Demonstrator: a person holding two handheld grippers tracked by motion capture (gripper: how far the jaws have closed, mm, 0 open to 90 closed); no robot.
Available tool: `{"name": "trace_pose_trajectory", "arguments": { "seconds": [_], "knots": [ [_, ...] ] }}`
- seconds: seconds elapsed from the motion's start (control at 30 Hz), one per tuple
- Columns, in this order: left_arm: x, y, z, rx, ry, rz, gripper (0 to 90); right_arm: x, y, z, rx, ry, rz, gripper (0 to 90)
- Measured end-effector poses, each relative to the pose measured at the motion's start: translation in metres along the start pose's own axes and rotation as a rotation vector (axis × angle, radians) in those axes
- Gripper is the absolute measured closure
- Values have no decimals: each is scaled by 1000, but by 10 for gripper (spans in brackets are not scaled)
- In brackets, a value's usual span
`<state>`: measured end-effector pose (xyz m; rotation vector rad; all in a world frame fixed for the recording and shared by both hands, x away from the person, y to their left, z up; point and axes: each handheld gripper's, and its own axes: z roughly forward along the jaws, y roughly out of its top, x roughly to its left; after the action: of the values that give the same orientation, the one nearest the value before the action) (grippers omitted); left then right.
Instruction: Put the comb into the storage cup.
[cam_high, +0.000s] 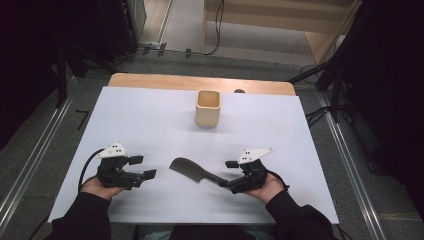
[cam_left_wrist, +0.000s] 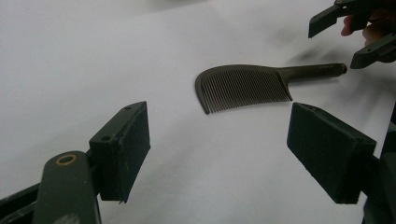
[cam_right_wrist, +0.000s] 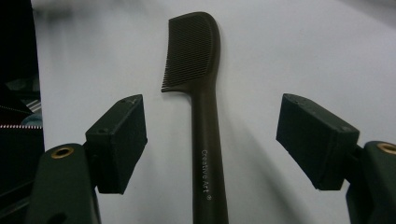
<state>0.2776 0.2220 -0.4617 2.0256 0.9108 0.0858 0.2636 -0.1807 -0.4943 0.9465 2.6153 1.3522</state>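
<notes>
The comb (cam_high: 191, 170) lies flat on the white table (cam_high: 150, 120), near side, its handle between the right gripper's (cam_high: 228, 173) released jaws, untouched. The left gripper (cam_high: 142, 167), also released, sits well left of it.

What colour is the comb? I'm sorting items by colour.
Dark olive-brown comb, clearest in the right gripper view.
</notes>
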Motion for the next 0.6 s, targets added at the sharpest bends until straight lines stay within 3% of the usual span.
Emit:
{"name": "trace_pose_trajectory", "arguments": {
  "seconds": [0.3,0.6],
  "knots": [
    [0,0,0,1,-1,-2,220,-3,-10,5,14,-3,4,263],
    [0,0,0,1,0,-4,220,-4,-19,12,55,-29,-30,309]
  ]
}}
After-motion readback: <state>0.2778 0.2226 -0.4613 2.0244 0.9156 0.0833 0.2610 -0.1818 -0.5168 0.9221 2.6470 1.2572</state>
